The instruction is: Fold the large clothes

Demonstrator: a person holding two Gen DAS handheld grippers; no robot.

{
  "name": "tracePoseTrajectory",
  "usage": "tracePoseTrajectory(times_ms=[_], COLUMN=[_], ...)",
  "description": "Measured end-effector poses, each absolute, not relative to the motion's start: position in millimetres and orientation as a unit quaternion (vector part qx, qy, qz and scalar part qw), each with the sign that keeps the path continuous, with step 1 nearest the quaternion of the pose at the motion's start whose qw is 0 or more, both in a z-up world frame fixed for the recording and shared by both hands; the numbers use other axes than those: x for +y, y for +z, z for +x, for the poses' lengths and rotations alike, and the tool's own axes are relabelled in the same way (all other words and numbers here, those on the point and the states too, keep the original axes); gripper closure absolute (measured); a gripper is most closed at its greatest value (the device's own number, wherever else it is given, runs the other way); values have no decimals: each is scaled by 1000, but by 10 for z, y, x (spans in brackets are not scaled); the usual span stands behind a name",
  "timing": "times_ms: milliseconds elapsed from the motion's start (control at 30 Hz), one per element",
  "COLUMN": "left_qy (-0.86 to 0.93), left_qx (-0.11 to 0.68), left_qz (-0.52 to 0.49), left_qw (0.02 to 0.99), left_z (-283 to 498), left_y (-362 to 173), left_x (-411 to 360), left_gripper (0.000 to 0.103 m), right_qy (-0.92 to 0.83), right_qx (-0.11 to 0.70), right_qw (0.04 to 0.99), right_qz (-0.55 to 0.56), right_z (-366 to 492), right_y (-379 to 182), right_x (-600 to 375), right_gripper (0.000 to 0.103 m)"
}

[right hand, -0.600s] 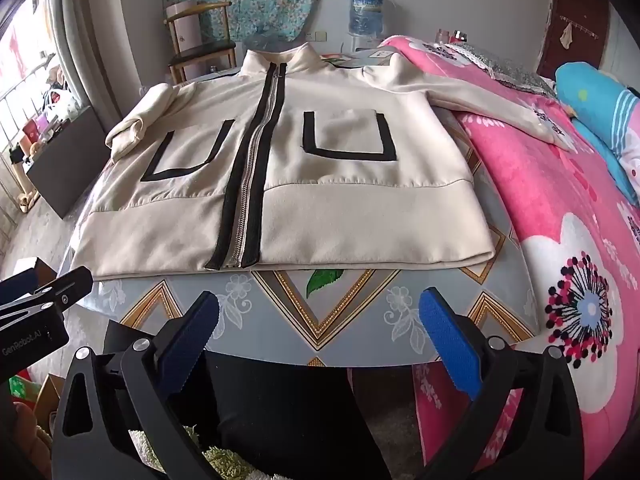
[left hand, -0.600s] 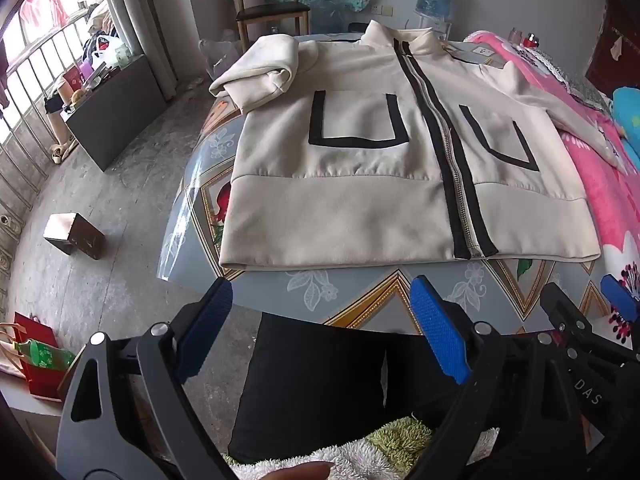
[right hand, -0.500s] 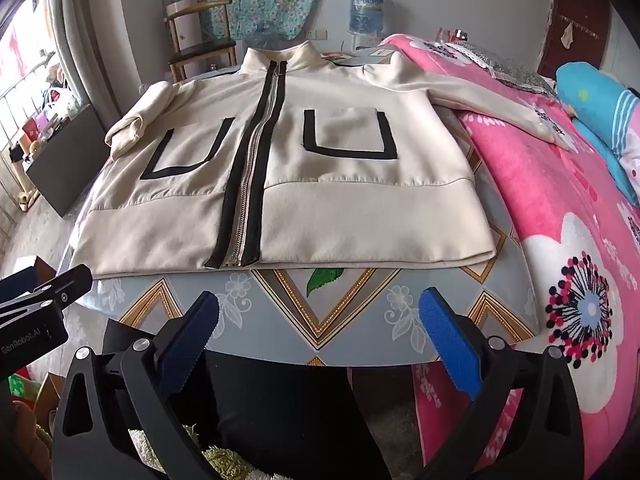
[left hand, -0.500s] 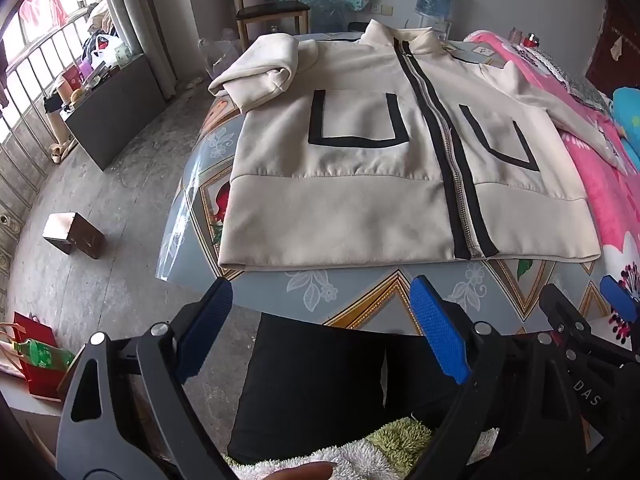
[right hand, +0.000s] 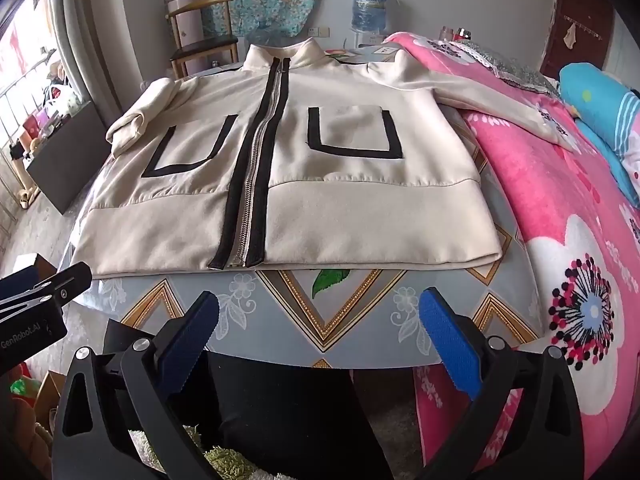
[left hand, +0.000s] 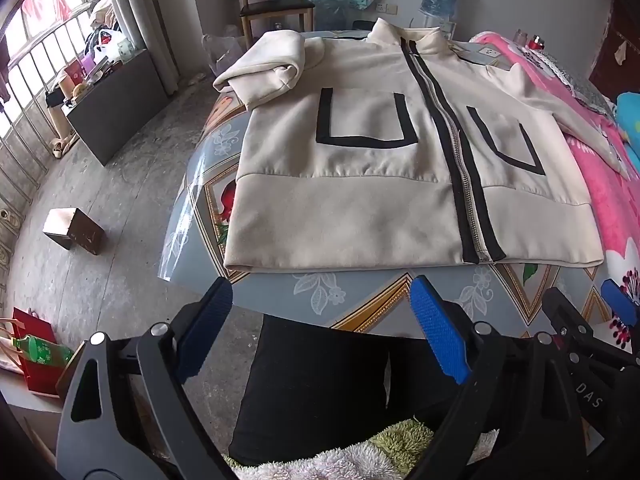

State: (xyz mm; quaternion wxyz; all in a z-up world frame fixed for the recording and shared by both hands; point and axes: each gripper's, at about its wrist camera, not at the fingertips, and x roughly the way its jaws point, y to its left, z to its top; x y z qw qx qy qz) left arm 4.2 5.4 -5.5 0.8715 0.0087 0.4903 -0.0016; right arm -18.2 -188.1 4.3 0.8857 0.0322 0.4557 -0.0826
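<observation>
Left wrist view shows the jacket (left hand: 360, 208) spread flat on the table (left hand: 360, 300) mid-frame, while the left gripper (left hand: 320, 332) and right gripper (right hand: 320, 332) at the bottom gape wide, empty.

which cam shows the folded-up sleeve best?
Left wrist. The folded sleeve sits large and near the frame's upper middle, with cuff and fold edges clear on the jacket. In the right wrist view the same sleeve is small, foreshortened, off at the left.
</observation>
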Motion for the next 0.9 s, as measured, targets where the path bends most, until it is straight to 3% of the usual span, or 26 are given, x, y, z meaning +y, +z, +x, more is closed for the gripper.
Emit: tracePoseTrajectory(times_ms=[900], left_qy=[-1], left_qx=[491], left_qz=[2], left_qw=[871], left_z=[28], left_y=[-17], left_x=[121], left_gripper=[16], right_qy=[-82], right_qx=[455], right_qw=[886], right_qz=[42], right_z=[-204], right_y=[59], right_x=[-1910], right_gripper=[6])
